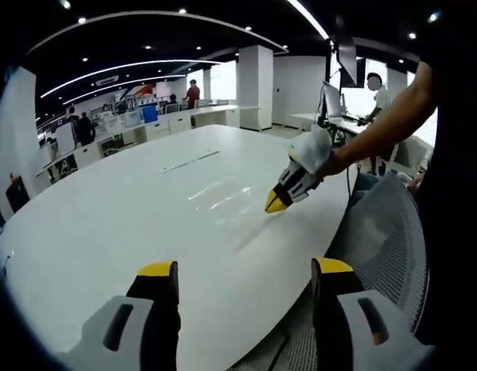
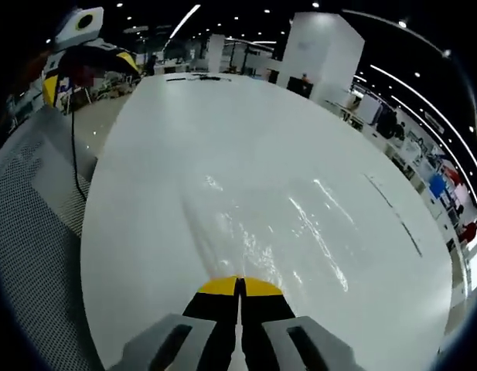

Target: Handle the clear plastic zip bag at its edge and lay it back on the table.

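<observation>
The clear plastic zip bag [image 1: 219, 195] lies flat and glossy on the white oval table [image 1: 107, 224], near its right edge. My right gripper [image 1: 276, 203], held by a gloved hand, comes in from the right with its yellow tips together at the bag's near edge. In the right gripper view the bag [image 2: 281, 228] spreads out ahead of the right gripper [image 2: 240, 284], whose jaws are shut on the bag's edge. My left gripper [image 1: 244, 270] hovers open over the table's near rim, well short of the bag. It also appears far off as the left gripper [image 2: 90, 58].
A grey mesh chair [image 1: 386, 236] stands against the table's edge beside the person's arm, and shows as the chair [image 2: 33, 232] with a thin cable [image 2: 73, 147] hanging over it. Desks, monitors and people stand in the background. A dark strip [image 1: 189, 161] lies on the far table.
</observation>
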A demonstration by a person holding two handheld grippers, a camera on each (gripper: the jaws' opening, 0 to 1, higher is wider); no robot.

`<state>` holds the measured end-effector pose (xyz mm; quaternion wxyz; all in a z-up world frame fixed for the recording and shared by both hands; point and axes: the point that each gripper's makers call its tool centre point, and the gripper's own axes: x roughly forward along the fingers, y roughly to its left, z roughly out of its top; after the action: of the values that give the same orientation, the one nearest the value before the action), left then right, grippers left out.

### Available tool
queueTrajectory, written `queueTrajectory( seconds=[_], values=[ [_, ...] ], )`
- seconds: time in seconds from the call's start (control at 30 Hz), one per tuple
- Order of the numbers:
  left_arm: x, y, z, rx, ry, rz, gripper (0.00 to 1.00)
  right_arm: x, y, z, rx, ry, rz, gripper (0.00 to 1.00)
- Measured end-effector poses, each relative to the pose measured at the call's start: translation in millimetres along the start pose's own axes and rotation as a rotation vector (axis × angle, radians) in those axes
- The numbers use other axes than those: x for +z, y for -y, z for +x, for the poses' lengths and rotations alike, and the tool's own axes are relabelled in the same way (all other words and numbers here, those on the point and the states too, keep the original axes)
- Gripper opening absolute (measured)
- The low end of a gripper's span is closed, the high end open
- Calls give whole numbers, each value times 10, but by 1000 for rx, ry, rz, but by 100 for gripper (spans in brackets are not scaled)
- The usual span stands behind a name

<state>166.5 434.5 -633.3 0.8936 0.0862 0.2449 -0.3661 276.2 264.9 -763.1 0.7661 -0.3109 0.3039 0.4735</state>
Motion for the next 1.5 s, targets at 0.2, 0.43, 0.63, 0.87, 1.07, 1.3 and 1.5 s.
queueTrajectory(
  seconds=[0.2,0.43,0.63,0.87,1.07,1.3,1.5],
  values=[
    [18,-2,0,10,7,0,68,23,77,47,-2,-4,-64,0],
    [-7,-5,3,13,-1,8,68,32,166,81,-7,-9,-92,0],
    [-10,-15,7,14,0,13,68,24,188,62,-11,-9,-63,0],
    [5,-21,54,9,1,24,68,-16,186,-29,-23,29,20,5],
    [1,18,99,-3,0,30,68,-77,232,-201,-72,74,127,9],
    [-42,45,168,-5,-2,21,68,-95,268,-497,-144,158,287,18],
    [-84,111,230,-14,-10,19,65,-143,220,-755,-181,181,325,29]
  ],
)
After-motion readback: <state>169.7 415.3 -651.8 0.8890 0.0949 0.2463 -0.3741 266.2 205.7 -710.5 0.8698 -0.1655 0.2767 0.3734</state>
